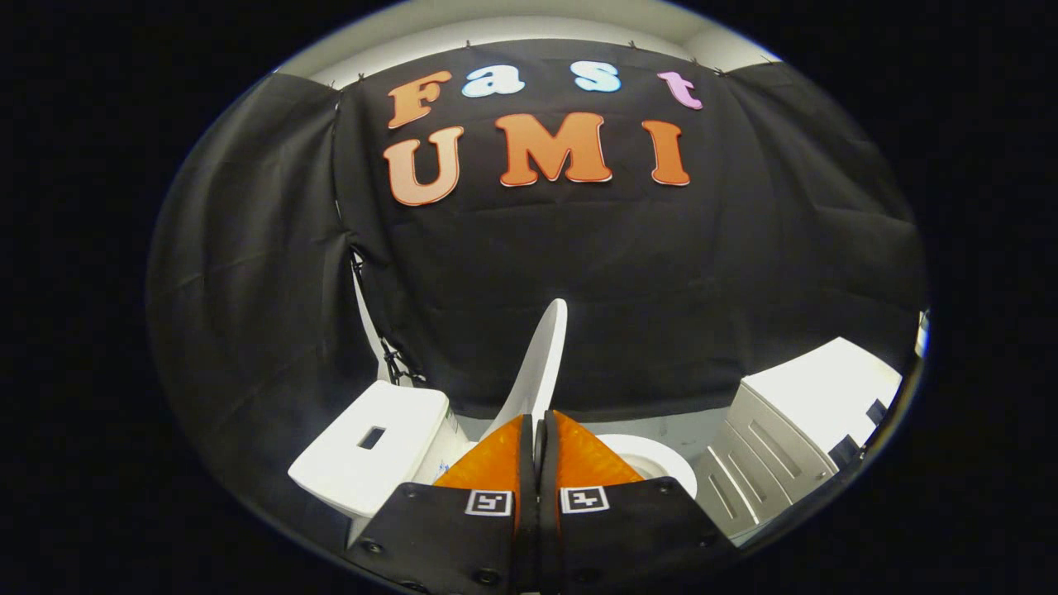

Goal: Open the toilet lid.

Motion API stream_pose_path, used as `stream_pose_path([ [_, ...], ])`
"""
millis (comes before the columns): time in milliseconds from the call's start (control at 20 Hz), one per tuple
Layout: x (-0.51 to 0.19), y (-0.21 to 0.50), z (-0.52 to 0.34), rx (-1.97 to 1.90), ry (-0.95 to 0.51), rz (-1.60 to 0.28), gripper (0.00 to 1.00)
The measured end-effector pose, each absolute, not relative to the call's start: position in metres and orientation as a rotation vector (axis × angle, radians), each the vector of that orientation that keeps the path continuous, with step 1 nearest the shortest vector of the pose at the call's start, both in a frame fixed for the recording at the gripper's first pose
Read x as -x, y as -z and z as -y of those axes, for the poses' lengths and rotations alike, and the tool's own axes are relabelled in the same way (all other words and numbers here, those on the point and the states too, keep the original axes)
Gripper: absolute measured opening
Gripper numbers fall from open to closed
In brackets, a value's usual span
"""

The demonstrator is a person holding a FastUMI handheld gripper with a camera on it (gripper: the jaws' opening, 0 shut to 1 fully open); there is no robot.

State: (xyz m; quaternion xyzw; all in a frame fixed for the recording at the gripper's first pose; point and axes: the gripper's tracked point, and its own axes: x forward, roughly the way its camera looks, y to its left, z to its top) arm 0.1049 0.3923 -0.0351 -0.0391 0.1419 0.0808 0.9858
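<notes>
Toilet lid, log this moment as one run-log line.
toilet lid: raised, standing on edge | hand-held gripper: fingers closed together at lid's lower edge, grip unclear | bowl rim: exposed | tank: beside lid

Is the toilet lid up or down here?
Up: the toilet lid stands on edge beyond the shut hand-held gripper, with the bowl rim exposed.

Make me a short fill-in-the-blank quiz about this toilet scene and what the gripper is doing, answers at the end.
1. The toilet lid stands raised, seen edge-on just ahead of the ____ fingers.
2. The gripper has its fingers pressed ____, with nothing between them.
3. The white tank has a rectangular ____ in its top.

Missing words: orange; together; button
</notes>
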Motion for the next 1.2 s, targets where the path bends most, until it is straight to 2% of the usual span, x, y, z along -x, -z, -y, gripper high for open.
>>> stream_pose_path([
  [1200,-0.062,0.043,-0.594,0.345,-0.29,-0.233,0.08],
])
